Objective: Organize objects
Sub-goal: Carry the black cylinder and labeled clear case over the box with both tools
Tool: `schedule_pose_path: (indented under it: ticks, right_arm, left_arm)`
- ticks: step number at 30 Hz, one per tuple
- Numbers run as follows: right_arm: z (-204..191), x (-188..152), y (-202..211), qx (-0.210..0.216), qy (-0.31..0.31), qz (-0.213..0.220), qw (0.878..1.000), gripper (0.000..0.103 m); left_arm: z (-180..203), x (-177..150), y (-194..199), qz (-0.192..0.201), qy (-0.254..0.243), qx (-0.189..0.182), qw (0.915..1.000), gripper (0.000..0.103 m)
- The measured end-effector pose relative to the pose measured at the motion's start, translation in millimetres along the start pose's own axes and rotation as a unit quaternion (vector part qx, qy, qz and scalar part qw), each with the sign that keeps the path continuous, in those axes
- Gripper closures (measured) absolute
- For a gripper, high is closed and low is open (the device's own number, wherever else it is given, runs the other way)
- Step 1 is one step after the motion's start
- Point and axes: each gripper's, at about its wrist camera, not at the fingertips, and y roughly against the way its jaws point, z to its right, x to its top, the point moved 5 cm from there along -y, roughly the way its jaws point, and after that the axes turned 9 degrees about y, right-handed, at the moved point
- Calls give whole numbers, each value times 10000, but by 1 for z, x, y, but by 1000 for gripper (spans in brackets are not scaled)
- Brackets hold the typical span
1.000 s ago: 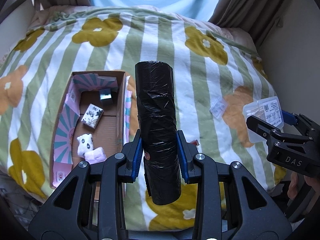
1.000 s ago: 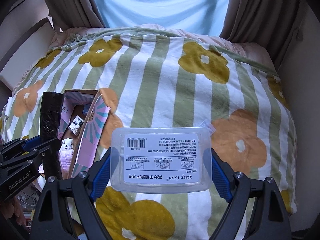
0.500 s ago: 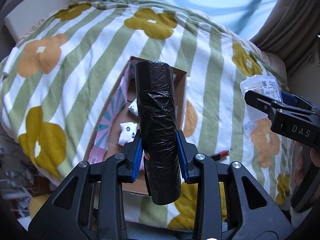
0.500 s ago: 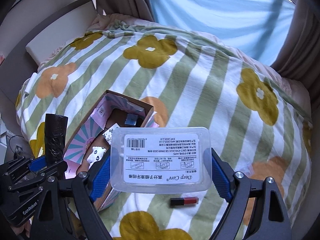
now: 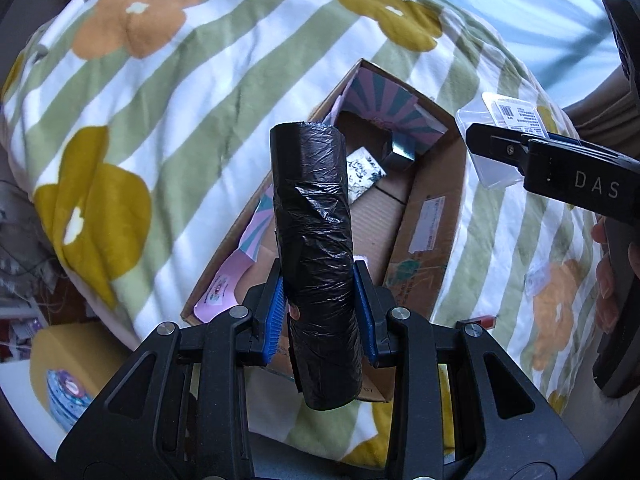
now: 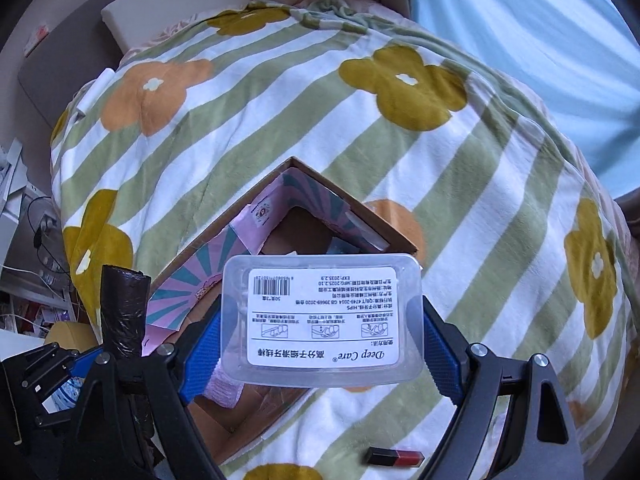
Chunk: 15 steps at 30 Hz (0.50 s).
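My left gripper (image 5: 319, 312) is shut on a black roll of plastic bags (image 5: 312, 232), held above the open cardboard box (image 5: 436, 216) on the bed. My right gripper (image 6: 322, 344) is shut on a clear plastic case with a white label (image 6: 322, 316), hovering over the same box (image 6: 188, 256). Inside the box lie a small patterned packet (image 5: 364, 174) and a small metal cube (image 5: 400, 152). In the left wrist view the right gripper (image 5: 560, 168) and its case (image 5: 508, 120) show at the right. The roll (image 6: 122, 312) appears at lower left in the right wrist view.
The box sits on a striped, flowered blanket (image 6: 460, 160). A red and black lipstick (image 6: 396, 458) lies on the blanket near the box's right side. A small clear packet (image 5: 538, 280) lies further right. Clutter and cables (image 6: 36, 248) sit beside the bed at the left.
Both grippers have swung left and lower and rolled, so the box now lies right under them. Each still holds its object.
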Motion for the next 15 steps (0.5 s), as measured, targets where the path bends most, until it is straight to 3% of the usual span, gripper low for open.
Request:
schedule_pose_path:
  ticks: [15]
  right_arm:
    - [-5, 26, -88, 340, 588, -459, 9966, 18]
  left_arm:
    - [-8, 6, -66, -357, 522, 178, 9978, 74]
